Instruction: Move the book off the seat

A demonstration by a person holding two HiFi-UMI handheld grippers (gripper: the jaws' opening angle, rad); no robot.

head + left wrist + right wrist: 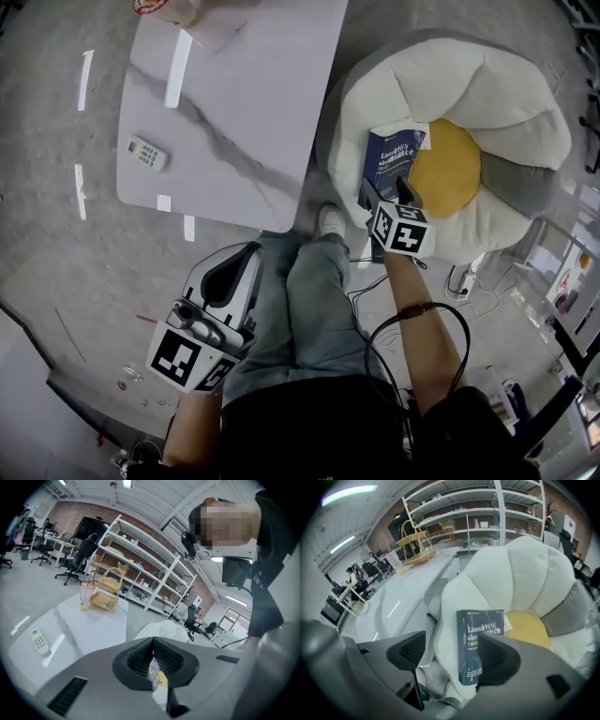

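A dark blue book (389,161) with white print lies flat on the left part of a white, petal-shaped cushion seat (487,94) with a yellow centre (448,169). My right gripper (401,192) hovers at the book's near end, open. In the right gripper view the book (477,634) lies just beyond the wide-apart jaws, and the right pad (499,660) covers its lower right corner without pressing it. Low at the left, over the person's thigh, my left gripper (230,272) is far from the seat. Its pads (140,660) meet, with nothing held.
A white marble-look table (234,94) stands left of the seat, with a remote (147,153) near its left edge. A wicker basket (107,595) and a cup (86,595) stand at its far end. The person's legs and a shoe (330,220) are between table and seat. Cables (375,300) trail on the floor.
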